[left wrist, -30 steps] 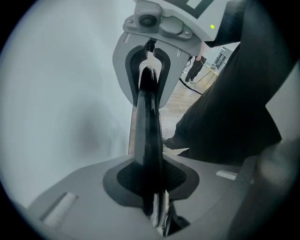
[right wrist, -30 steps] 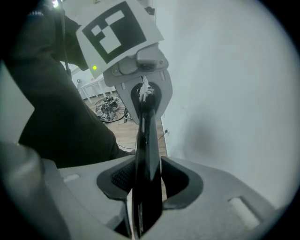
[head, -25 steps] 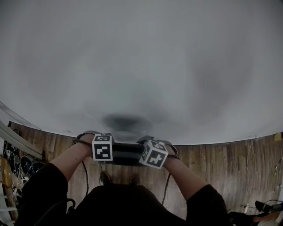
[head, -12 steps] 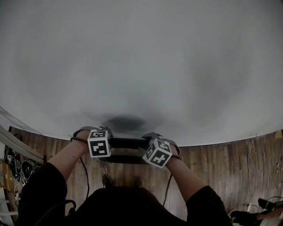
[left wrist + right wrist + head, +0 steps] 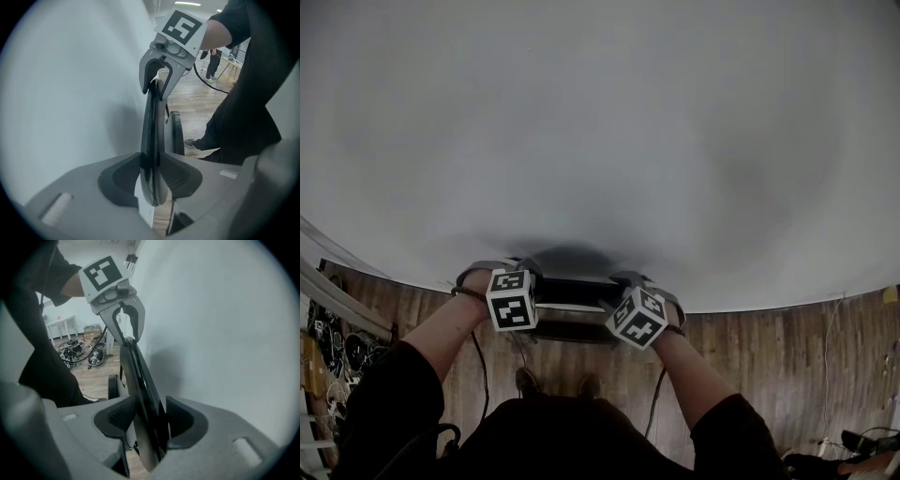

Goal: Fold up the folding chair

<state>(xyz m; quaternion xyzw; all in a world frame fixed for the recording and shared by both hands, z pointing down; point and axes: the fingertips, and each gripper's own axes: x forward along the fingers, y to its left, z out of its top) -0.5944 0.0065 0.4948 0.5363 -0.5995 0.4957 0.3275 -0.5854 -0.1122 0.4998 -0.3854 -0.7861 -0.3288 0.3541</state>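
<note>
A black folding chair stands close to a white wall, its thin backrest panel (image 5: 572, 291) running between my two grippers. My left gripper (image 5: 152, 171) has both pads on one end of the backrest (image 5: 152, 126), and its jaws are closing on it. My right gripper (image 5: 149, 416) holds the other end of the panel (image 5: 140, 376) between its pads; its jaws are opening slightly while the panel still touches them. Each gripper view shows the other gripper clamped further along the panel. In the head view the left gripper (image 5: 520, 281) and right gripper (image 5: 623, 292) flank the chair top. The seat edge (image 5: 176, 133) lies just behind the backrest.
The white wall (image 5: 600, 141) fills most of the head view, right in front of the chair. Wooden floor (image 5: 769, 356) lies below, with my shoes (image 5: 525, 380) near the chair. Cables and gear (image 5: 79, 350) are heaped by tables; people (image 5: 213, 61) stand far off.
Both grippers and the chair top have shifted up in the head view, closer to the wall. The chair's shadow on the wall has drawn in against the panel.
</note>
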